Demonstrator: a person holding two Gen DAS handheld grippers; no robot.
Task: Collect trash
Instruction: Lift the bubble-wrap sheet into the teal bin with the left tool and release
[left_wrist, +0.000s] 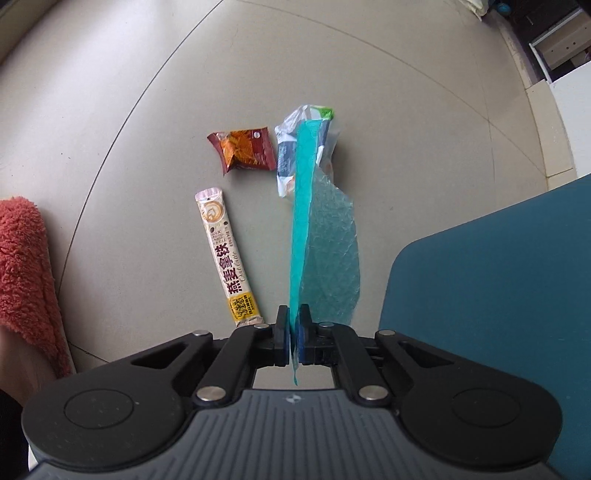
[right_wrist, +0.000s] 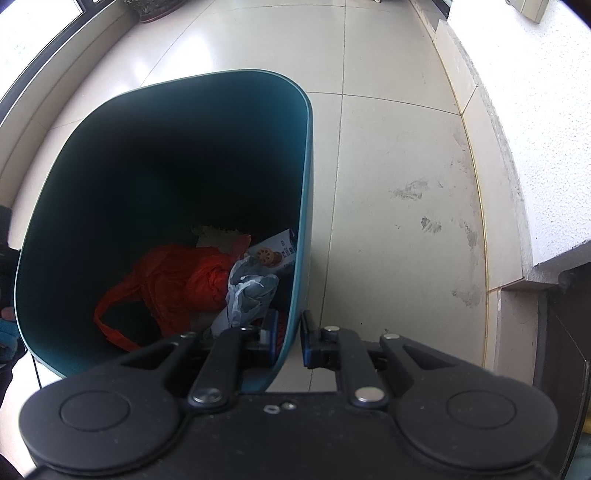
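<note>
Two grippers were at work, each clamped on something. The left gripper had its jaws drawn nearly together on a teal plastic wrapper, pinching it close to one edge; a short tip of the film stuck out behind the pads toward the camera, while the rest hung out ahead of the fingertips, one fold seen edge-on and a crinkled translucent sheet spreading to the right of it. Ahead of the fingertips and to their left, a long oat latte sachet lay flat on the grey floor, clear of the gripper. Farther ahead lay a brown snack packet, and just right of it a crumpled white and blue wrapper, partly hidden behind the hanging teal film. A teal bin filled the space to the right of the gripper. The right gripper was narrowly set across that bin's rim, one finger inside the wall and one outside, gripping it. Inside the bin, ahead of the inner finger, sat an orange plastic bag, a grey crumpled bag and a small printed box.
</note>
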